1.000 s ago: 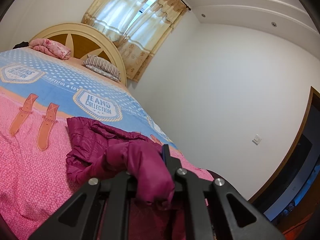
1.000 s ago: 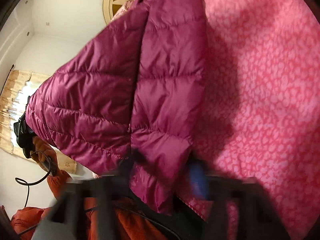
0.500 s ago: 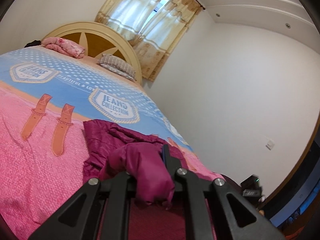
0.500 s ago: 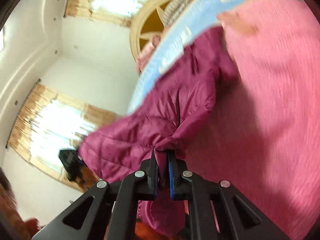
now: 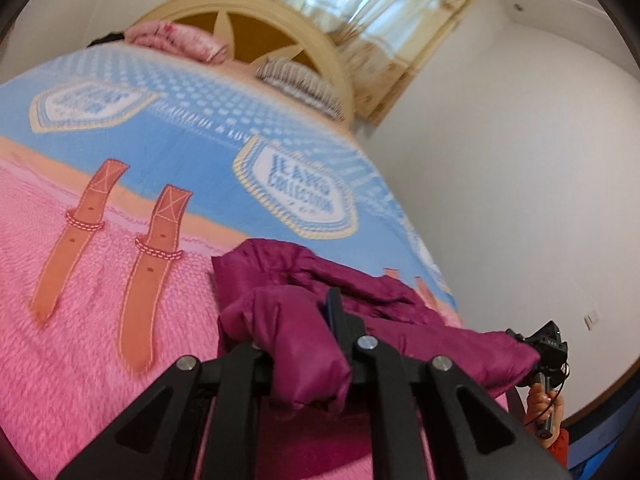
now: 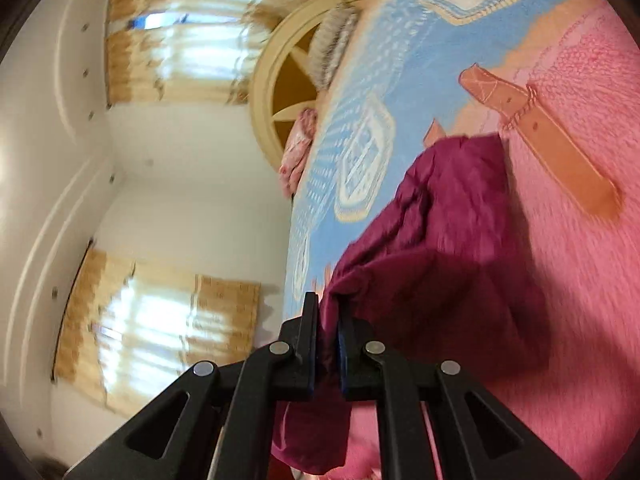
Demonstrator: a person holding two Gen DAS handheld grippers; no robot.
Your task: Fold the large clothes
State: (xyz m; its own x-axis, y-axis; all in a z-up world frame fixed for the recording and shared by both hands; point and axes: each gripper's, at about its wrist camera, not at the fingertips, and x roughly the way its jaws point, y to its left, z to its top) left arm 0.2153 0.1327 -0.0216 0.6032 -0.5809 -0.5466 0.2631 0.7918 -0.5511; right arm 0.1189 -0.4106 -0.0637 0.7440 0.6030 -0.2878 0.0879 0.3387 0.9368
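The bedspread [image 5: 80,360] is lying pink at the near end, with printed brown straps [image 5: 150,280], and turning blue toward the headboard [image 5: 320,46]. On it, near the right edge, the maroon jacket [image 5: 376,292] is lying crumpled. The left gripper [image 5: 298,320] is pinching a thick padded fold of the jacket, its jaws held partly apart by the bulk. To the right, the jacket is stretching out to the right gripper [image 5: 540,344], seen small beyond the bed's edge. In the right wrist view, the right gripper [image 6: 326,324] is clamping a thin edge of the jacket [image 6: 440,260], jaws nearly together, while the jacket is draping from it onto the bedspread [image 6: 580,320].
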